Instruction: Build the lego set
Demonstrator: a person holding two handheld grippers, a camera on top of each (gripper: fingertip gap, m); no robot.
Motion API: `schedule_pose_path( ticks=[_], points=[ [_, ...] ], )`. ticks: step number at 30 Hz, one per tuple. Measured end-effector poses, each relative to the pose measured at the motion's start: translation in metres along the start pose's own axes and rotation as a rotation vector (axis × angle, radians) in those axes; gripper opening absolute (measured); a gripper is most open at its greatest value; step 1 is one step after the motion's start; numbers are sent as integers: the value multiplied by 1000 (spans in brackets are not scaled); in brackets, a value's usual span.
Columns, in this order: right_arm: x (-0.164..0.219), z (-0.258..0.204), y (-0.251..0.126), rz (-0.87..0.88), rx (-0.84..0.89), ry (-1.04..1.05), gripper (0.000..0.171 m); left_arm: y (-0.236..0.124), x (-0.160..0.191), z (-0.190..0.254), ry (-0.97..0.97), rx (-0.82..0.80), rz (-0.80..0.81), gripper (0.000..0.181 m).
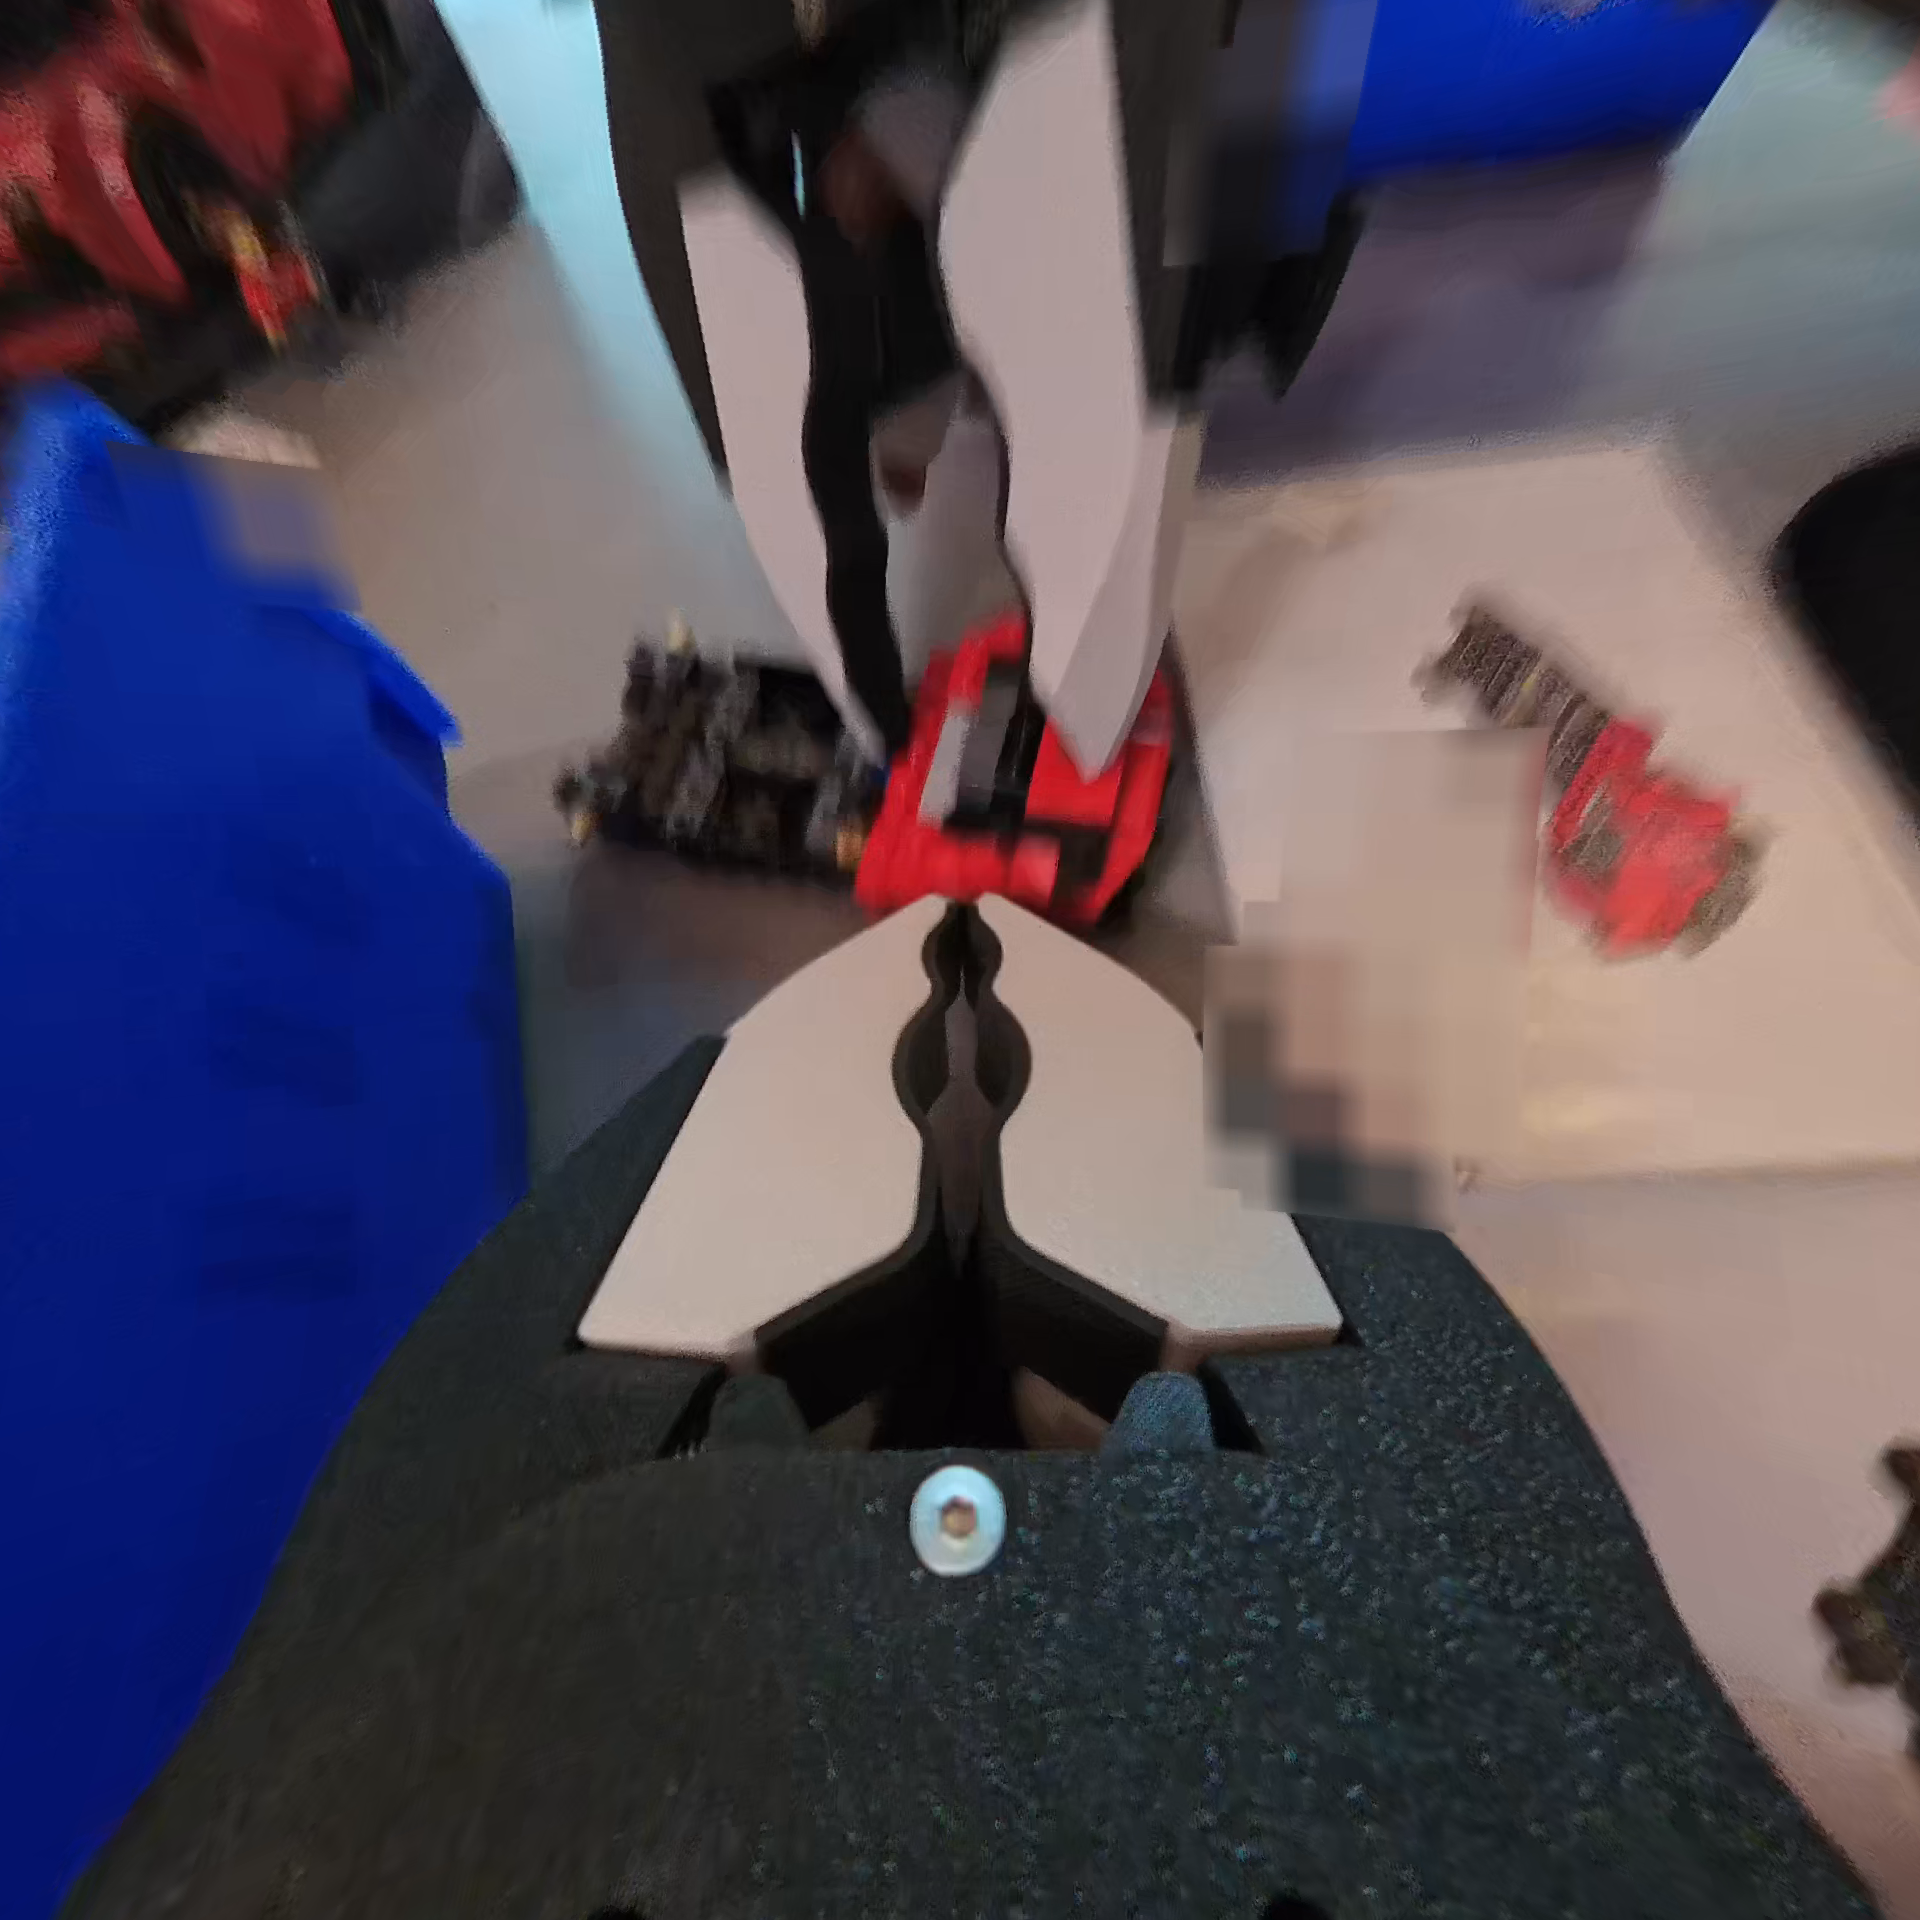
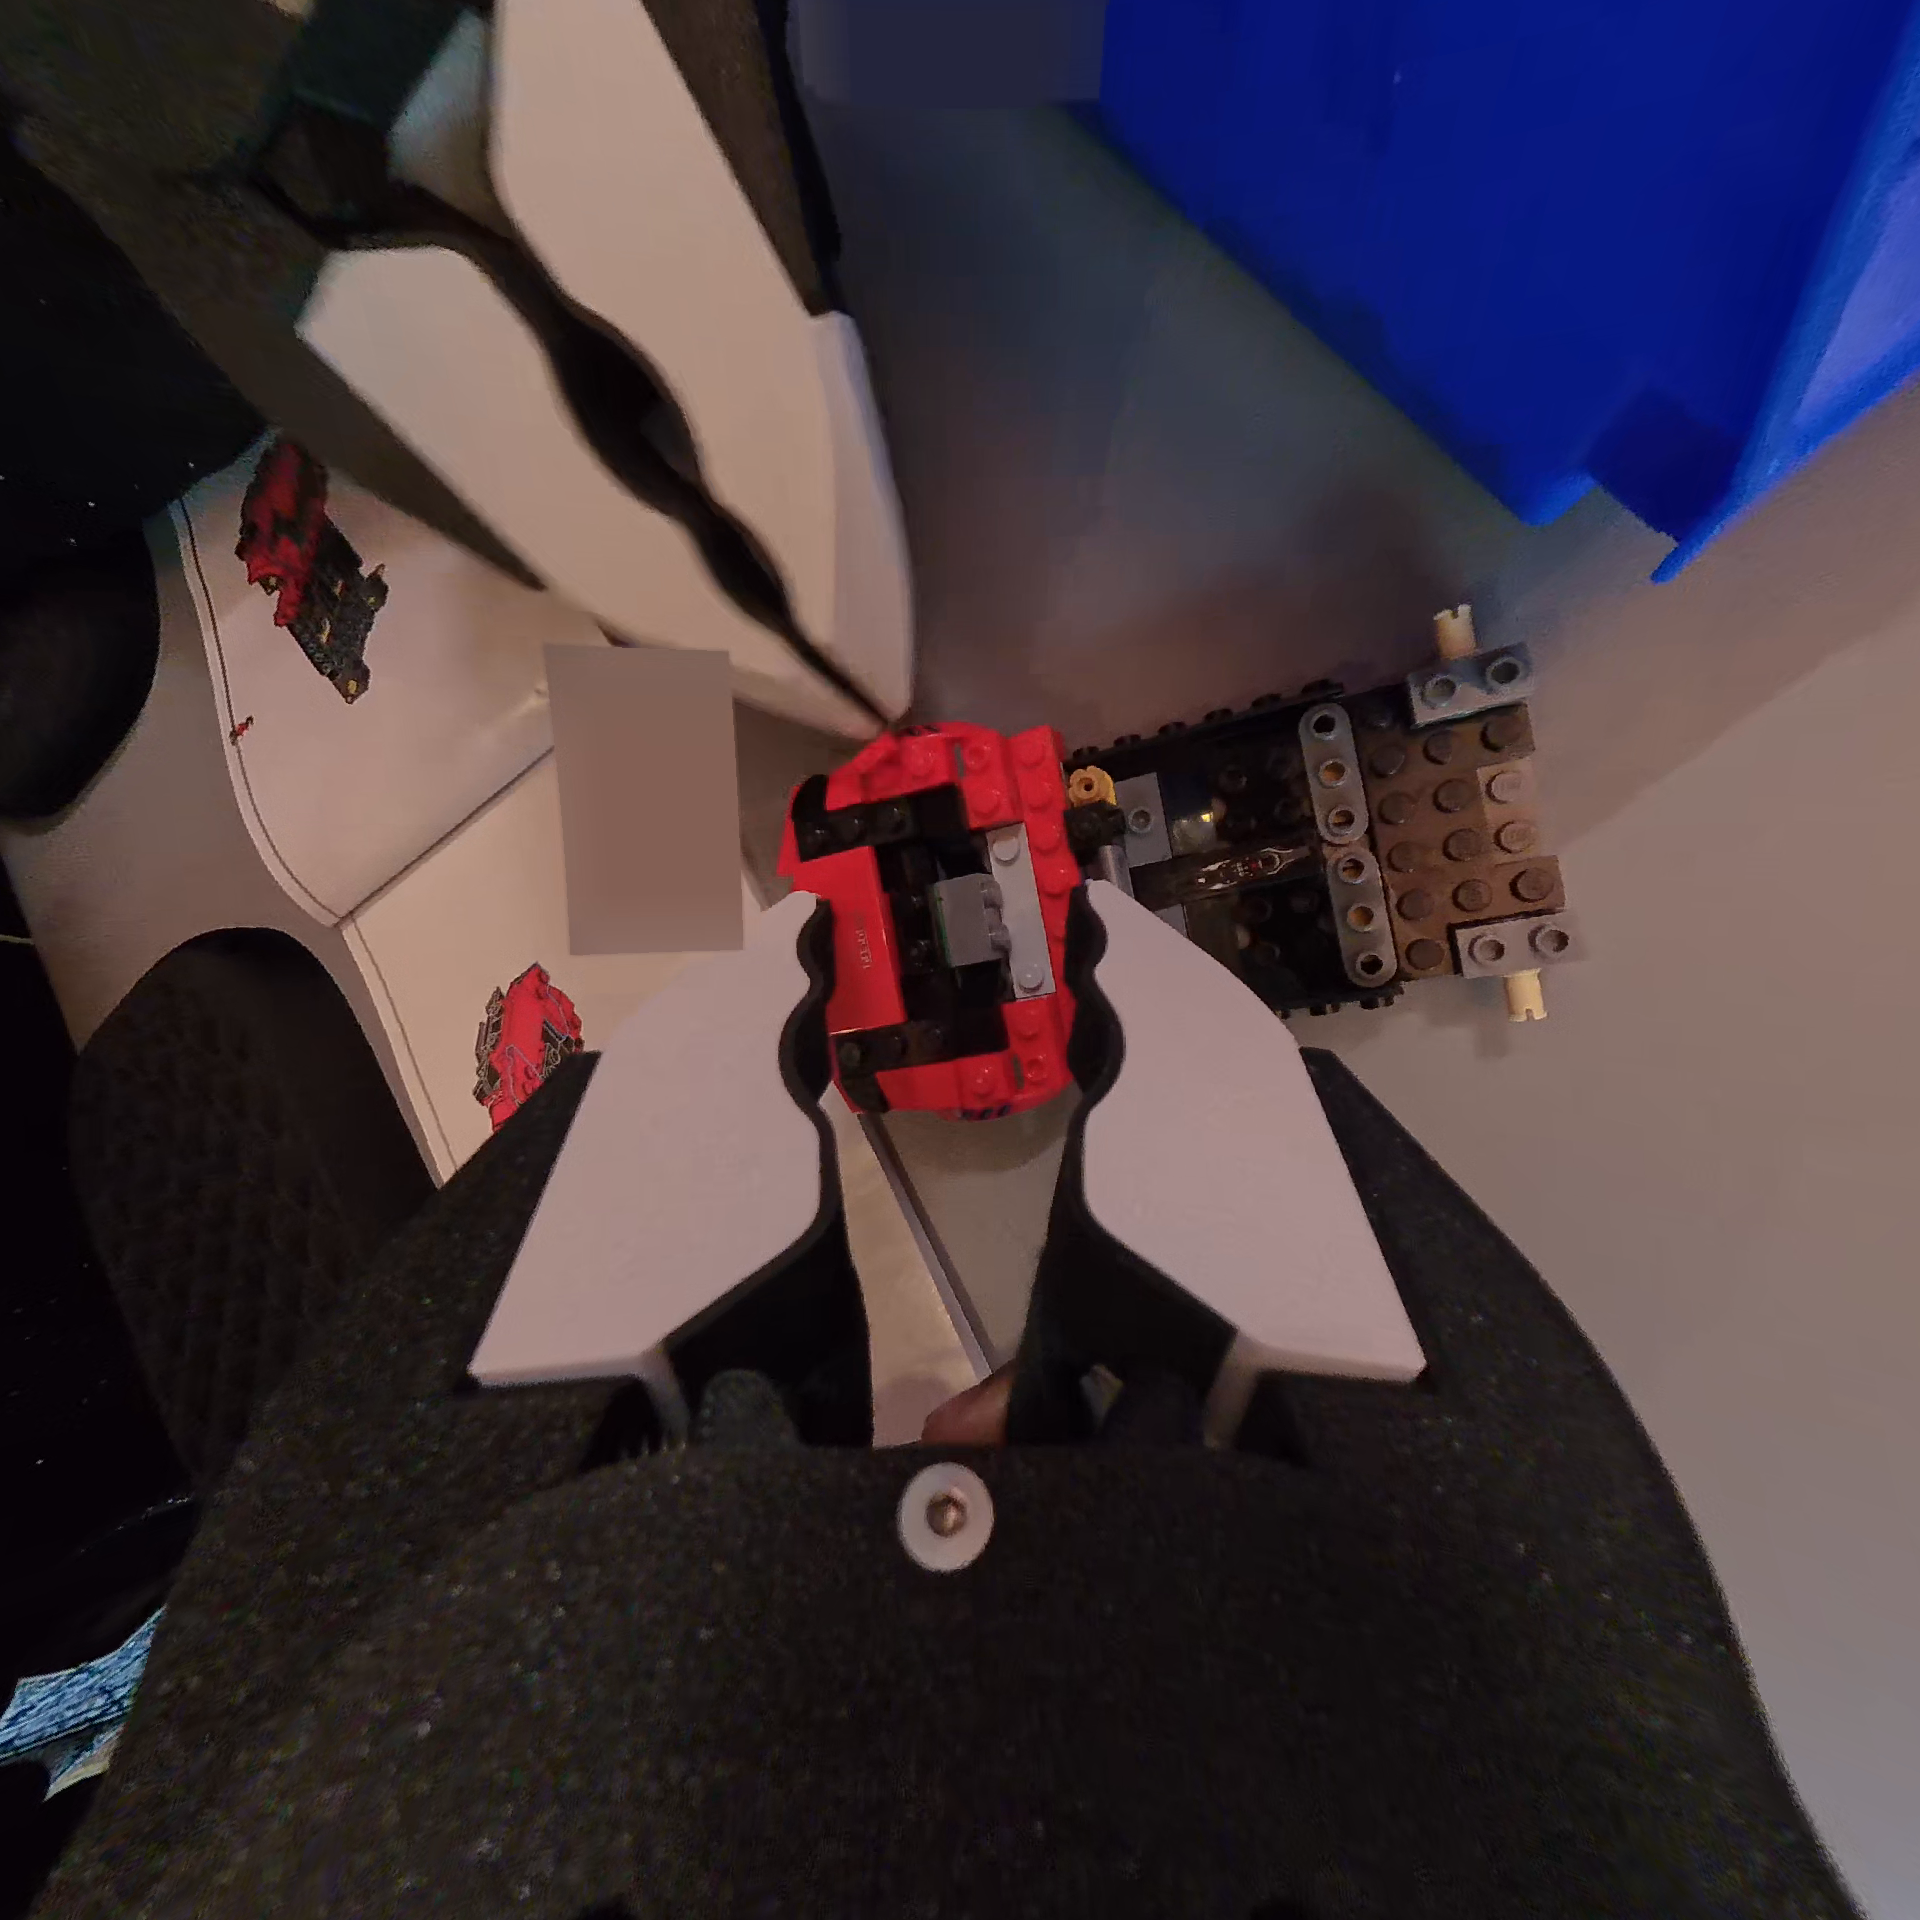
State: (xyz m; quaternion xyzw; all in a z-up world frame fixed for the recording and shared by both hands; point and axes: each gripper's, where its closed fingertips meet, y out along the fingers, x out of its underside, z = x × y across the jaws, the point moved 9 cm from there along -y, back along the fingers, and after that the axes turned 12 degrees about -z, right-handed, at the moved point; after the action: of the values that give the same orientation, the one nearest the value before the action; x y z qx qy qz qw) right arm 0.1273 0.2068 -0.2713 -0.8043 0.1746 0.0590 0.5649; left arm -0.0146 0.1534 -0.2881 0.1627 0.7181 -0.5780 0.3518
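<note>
A red car body (image 2: 914, 769) of Lego, with black and grey bricks in its middle, sits between the pads of my right gripper (image 2: 951, 899), which is shut on its two long sides. It shows in the left wrist view too (image 1: 1081, 831), with the right gripper (image 1: 987, 758) coming down from above. My left gripper (image 1: 961, 909) is shut, and its tips touch the body's end edge; it also shows in the right wrist view (image 2: 891, 717). A black and grey chassis (image 2: 1351, 862) with studs and axle pins lies right beside the body (image 1: 717, 758). I cannot tell whether they are joined.
An open instruction booklet (image 2: 416, 810) with pictures of the red car lies beside the model (image 1: 1662, 883). A blue bin (image 2: 1507, 260) stands close behind the chassis (image 1: 208, 935). A dark round thing (image 2: 62, 665) lies at the booklet's edge. The left wrist view is blurred.
</note>
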Motion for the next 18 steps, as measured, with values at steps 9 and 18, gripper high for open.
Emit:
schedule_pose_path(
  ticks=[9, 18],
  points=[
    [-1, -1, 0, -13, 3, -29, 45, -40, -9, -8, -3, -102, 83, 0],
    [-21, -48, -1, 34, 247, -231, 35, -35, -3, -3, 2, -101, -94, 0]
  ],
)
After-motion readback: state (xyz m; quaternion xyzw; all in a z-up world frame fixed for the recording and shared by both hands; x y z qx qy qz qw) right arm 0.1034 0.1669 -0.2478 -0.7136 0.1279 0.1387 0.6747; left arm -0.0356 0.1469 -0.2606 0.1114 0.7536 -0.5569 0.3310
